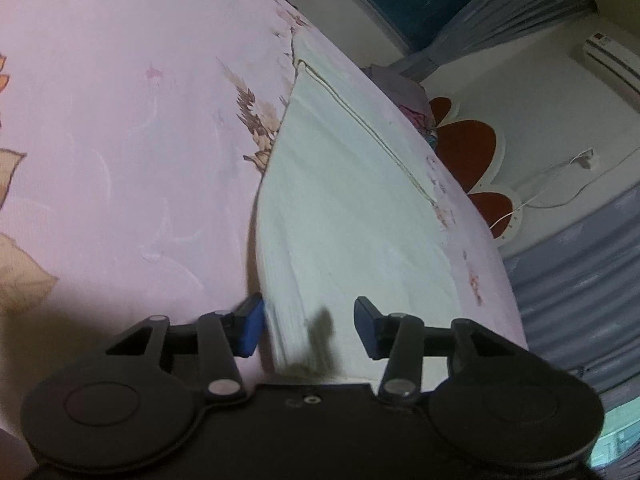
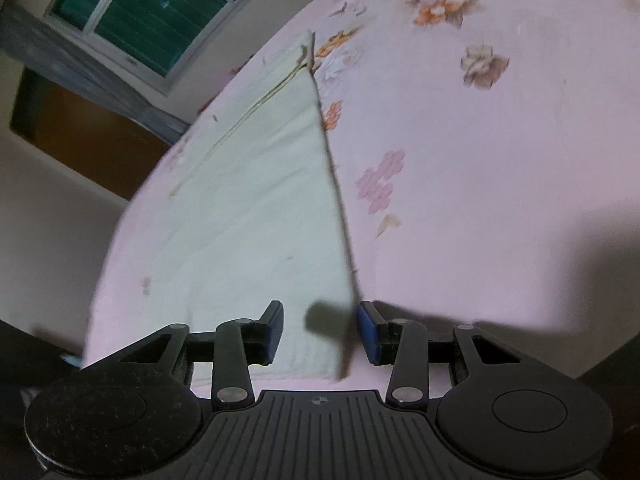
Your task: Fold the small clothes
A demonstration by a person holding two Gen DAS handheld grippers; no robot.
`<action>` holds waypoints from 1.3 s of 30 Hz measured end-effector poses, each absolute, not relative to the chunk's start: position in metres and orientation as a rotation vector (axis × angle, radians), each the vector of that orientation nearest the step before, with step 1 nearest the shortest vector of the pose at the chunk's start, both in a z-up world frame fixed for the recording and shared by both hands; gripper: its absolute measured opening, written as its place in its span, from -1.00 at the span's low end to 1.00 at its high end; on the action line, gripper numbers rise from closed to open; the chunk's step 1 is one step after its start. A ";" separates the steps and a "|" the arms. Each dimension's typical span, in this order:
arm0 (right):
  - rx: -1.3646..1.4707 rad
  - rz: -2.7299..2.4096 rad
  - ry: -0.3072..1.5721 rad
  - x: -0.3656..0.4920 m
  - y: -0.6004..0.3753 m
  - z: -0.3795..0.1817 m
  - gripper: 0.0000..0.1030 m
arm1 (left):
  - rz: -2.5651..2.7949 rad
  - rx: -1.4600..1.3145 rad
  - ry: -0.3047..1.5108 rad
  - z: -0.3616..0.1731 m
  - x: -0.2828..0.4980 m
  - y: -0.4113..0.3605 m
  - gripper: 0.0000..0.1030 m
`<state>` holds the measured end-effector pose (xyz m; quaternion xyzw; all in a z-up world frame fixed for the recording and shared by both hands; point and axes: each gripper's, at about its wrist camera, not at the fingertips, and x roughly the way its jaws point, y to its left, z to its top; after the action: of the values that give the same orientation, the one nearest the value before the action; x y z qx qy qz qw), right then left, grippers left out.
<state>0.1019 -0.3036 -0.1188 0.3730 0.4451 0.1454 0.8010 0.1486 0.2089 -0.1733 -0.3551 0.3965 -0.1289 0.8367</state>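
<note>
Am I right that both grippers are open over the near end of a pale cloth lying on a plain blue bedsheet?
Not quite: the bedsheet is pink with a floral print, as the right wrist view shows. The rest holds: the left gripper and right gripper are both open over the near end of the pale cloth.

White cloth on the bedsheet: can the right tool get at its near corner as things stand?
Probably yes. The right tool is open, and the white cloth has its near corner lying between the fingers, with nothing on it. The pink floral bedsheet alongside is bare.
</note>
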 end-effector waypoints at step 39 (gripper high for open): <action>0.974 0.296 0.883 0.142 -0.331 -0.136 -0.22 | -0.269 -0.796 0.854 -0.192 0.160 0.202 -0.66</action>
<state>0.1421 -0.3313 -0.1365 0.4510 0.4089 0.1370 0.7814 0.1599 0.2019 -0.1920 -0.3748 0.4021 -0.1268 0.8257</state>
